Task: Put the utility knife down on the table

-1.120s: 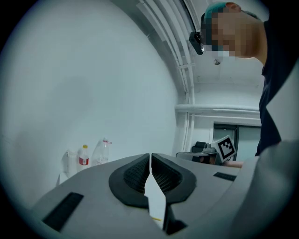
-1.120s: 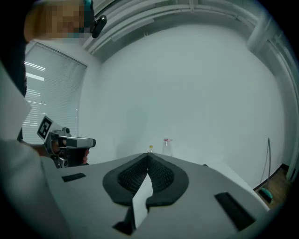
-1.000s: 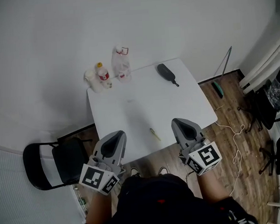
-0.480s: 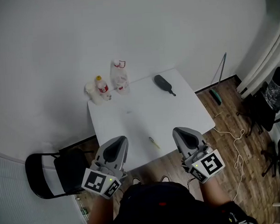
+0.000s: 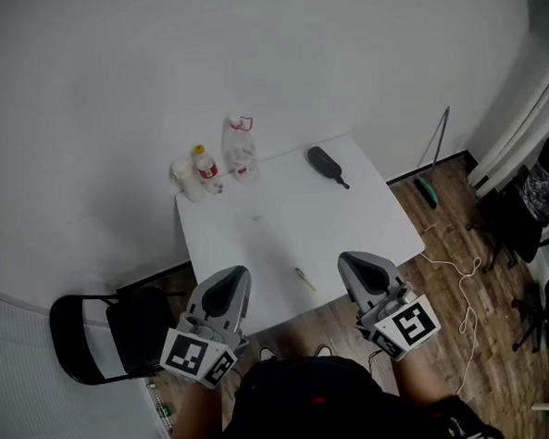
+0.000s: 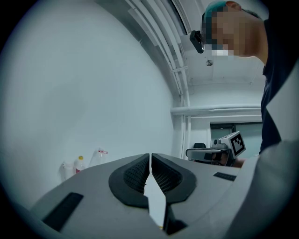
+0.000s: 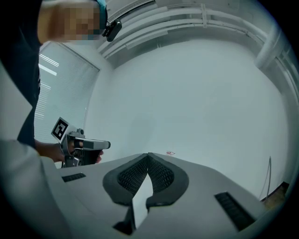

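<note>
A small yellow utility knife lies on the white table near its front edge. It sits between my two grippers, touching neither. My left gripper hovers at the table's front left with its jaws pressed together and nothing between them. My right gripper hovers at the front right, jaws also closed and empty. In the left gripper view the gripper points at the wall, and the right gripper view shows the same for that gripper.
At the table's back stand a clear plastic bag, a small bottle with a yellow cap and a white cup. A dark brush-like tool lies back right. A black chair stands left; cables cross the wood floor on the right.
The view has shifted slightly, with the table sitting a little lower and nearer than a second ago. Both grippers have drawn back toward the body. The knife has not moved on the table.
</note>
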{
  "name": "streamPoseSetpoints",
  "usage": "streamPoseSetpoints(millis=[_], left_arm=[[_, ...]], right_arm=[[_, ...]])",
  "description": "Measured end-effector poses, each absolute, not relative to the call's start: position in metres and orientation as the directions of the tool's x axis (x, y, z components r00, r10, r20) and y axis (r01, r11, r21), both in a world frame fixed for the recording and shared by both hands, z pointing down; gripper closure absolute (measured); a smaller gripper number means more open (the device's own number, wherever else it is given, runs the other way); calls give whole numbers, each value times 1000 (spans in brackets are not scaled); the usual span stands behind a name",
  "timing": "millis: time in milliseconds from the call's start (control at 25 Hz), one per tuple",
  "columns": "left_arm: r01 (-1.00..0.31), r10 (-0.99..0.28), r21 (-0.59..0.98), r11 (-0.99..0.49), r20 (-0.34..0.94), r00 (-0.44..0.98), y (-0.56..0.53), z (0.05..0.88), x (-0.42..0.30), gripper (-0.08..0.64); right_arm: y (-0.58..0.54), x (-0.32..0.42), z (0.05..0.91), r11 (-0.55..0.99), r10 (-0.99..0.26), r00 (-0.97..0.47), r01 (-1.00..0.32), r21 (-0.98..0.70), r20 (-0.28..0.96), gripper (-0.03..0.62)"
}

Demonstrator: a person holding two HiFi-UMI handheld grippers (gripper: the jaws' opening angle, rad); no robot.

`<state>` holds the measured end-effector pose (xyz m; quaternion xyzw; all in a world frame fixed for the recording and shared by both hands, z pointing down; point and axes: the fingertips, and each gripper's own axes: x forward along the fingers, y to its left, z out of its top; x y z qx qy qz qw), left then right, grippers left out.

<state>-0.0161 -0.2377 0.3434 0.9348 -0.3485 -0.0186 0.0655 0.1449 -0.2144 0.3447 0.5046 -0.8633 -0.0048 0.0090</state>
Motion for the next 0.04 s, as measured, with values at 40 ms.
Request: streamPoseSetpoints(millis=[40], left_arm=[[-650,-655,135,-748,10,756,-237,343,-16,526]], right_arm=[[-214,143,345,493,-870,-492,-870,33,16,571]])
